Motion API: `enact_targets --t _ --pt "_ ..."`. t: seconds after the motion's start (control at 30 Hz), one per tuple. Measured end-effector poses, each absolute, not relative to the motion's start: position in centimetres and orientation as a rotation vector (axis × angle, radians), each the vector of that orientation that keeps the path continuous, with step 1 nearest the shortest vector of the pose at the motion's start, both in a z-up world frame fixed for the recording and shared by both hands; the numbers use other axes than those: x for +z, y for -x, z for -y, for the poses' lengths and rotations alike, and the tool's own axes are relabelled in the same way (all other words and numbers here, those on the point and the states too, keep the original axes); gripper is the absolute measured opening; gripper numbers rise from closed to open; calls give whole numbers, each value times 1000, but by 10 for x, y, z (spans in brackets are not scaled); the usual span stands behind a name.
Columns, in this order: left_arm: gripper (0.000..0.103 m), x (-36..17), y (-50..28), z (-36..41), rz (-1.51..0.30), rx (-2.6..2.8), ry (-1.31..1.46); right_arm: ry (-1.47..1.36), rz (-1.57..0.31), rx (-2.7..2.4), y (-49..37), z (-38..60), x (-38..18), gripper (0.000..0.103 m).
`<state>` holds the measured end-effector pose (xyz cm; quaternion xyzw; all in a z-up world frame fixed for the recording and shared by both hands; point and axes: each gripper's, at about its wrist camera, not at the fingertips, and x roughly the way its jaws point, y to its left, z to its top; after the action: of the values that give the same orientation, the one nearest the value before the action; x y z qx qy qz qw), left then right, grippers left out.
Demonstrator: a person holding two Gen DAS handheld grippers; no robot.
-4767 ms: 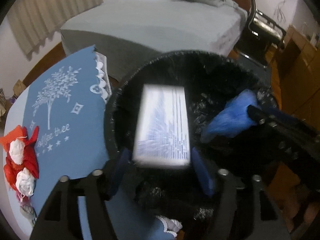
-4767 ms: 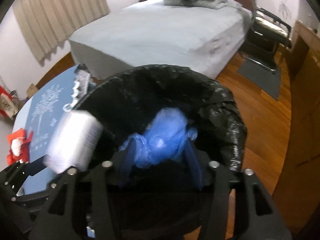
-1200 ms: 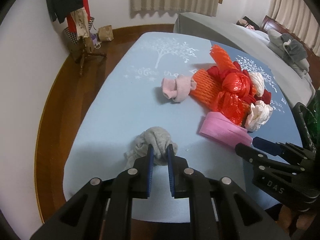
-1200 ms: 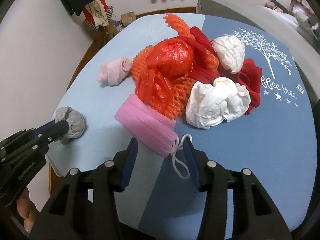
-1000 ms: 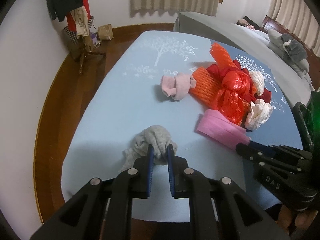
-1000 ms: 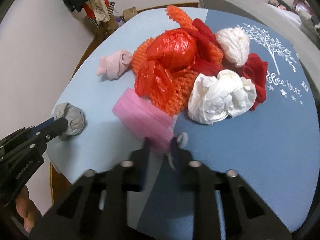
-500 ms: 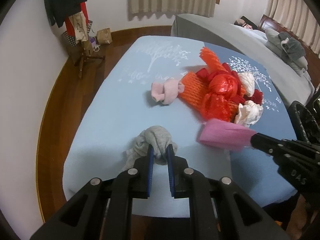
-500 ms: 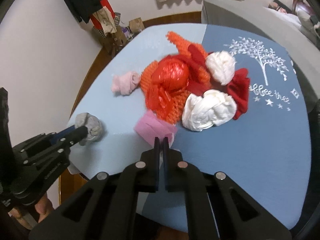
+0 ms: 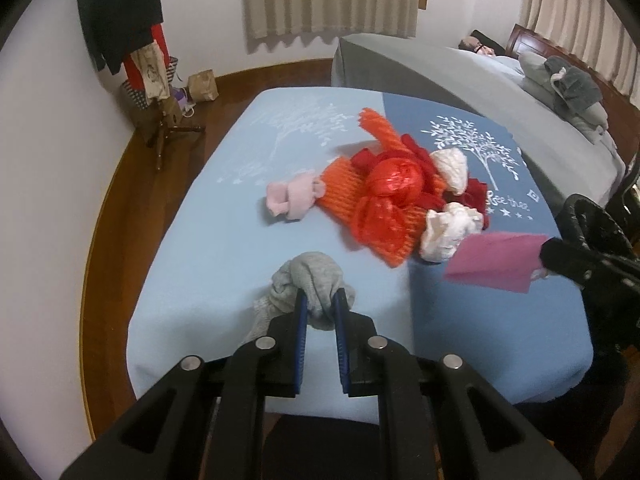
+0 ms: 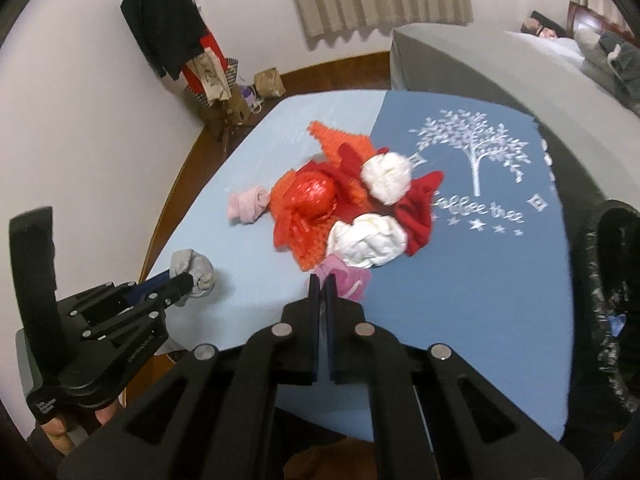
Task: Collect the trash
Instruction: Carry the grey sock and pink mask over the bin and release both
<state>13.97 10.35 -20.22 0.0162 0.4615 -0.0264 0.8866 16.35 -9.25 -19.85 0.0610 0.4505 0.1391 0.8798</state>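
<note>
My left gripper (image 9: pixel 320 304) is shut on a grey balled sock (image 9: pixel 310 276) near the table's near-left corner; it also shows in the right wrist view (image 10: pixel 196 270). My right gripper (image 10: pixel 322 284) is shut on a pink face mask (image 10: pixel 344 276) and holds it lifted above the table; the mask shows in the left wrist view (image 9: pixel 496 260). A pile stays on the blue tablecloth (image 9: pixel 224 248): orange foam netting (image 9: pixel 344 192), a red plastic bag (image 9: pixel 396 176), white crumpled wads (image 9: pixel 450 228) and a pink sock (image 9: pixel 292 200).
A black-lined trash bin (image 10: pixel 608 280) stands at the table's right edge. A grey bed (image 9: pixel 460 80) lies behind the table. A coat stand with clothes (image 9: pixel 136 52) and a paper bag (image 9: pixel 202 86) are on the wooden floor at the left.
My right gripper shut on the pink mask and lifted it off the table to the right. My left gripper stayed shut on the grey sock and rose slightly.
</note>
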Motion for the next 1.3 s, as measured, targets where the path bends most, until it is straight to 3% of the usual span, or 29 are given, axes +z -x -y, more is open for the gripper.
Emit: enact_targets --t 0.7,1.3 --pt "13 -169 -136 70 -959 -185 -138 -191 -840 -15 -123 285 -157 3" --pt "13 -157 -160 273 -936 -427 -208 -236 -907 -256 -117 453 -188 2"
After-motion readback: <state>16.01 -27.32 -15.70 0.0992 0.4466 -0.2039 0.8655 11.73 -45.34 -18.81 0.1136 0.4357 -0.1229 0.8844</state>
